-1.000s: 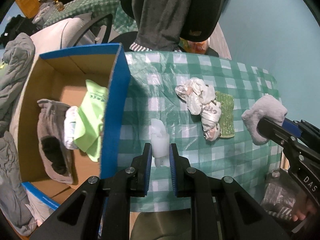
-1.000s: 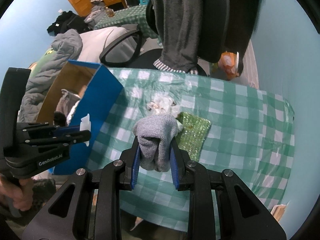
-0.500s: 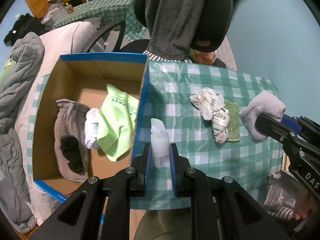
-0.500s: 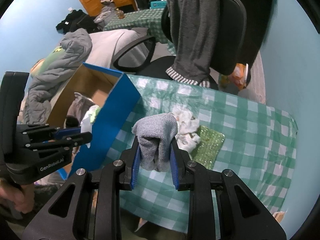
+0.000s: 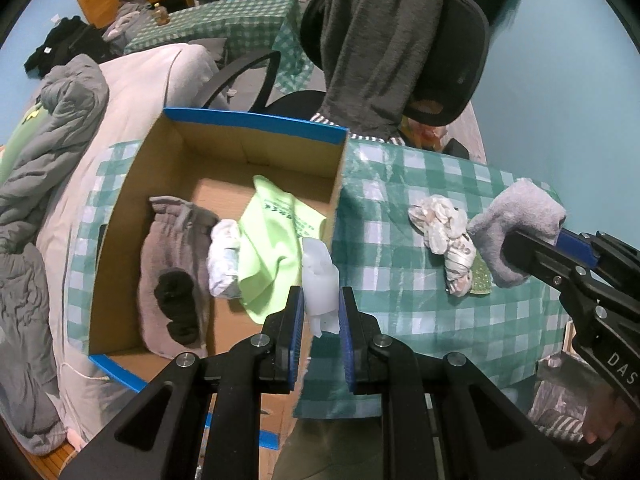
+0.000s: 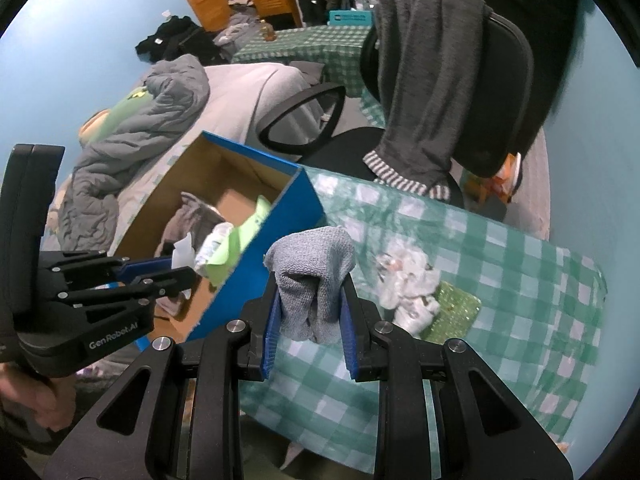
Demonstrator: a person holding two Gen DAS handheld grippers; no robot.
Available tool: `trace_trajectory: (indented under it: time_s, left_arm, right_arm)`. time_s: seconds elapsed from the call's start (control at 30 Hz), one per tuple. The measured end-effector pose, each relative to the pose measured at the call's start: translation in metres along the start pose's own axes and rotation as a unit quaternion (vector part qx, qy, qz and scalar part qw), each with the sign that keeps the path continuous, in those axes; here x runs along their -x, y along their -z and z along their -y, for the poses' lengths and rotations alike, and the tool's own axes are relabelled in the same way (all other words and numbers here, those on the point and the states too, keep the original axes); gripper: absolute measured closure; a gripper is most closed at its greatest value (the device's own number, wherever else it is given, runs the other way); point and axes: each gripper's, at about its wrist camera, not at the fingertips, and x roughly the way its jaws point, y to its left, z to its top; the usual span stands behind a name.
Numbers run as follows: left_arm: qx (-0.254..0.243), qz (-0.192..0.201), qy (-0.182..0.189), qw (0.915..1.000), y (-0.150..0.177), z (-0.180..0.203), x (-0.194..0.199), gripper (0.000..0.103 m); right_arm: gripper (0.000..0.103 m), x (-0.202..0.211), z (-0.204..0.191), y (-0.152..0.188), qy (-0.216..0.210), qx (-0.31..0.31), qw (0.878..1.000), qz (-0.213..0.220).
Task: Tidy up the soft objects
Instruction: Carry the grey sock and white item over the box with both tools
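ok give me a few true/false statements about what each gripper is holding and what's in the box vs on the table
1. The left gripper is clamped on a white soft piece. True.
2. The right gripper is open and holds nothing. False: it is shut on a grey cloth.
3. A lime green cloth lies inside the cardboard box. True.
4. The crumpled white bundle is inside the box. False: it lies on the checked tablecloth, to the right of the box.
5. The green sparkly pad lies on the tablecloth beside the bundle. True.
6. The box is empty. False: it holds the green cloth, a grey garment and other soft items.
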Motion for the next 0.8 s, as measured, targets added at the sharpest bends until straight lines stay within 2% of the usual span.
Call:
trace_trajectory:
  time_s: [0.8]
  left_arm:
    - [0.051, -0.003, -0.019, 0.9985, 0.002, -0.072, -0.001, 0.086]
  right_arm:
    - [0.078, -0.045, -0.075, -0.035, -0.038, 0.058, 0.998, -0.014]
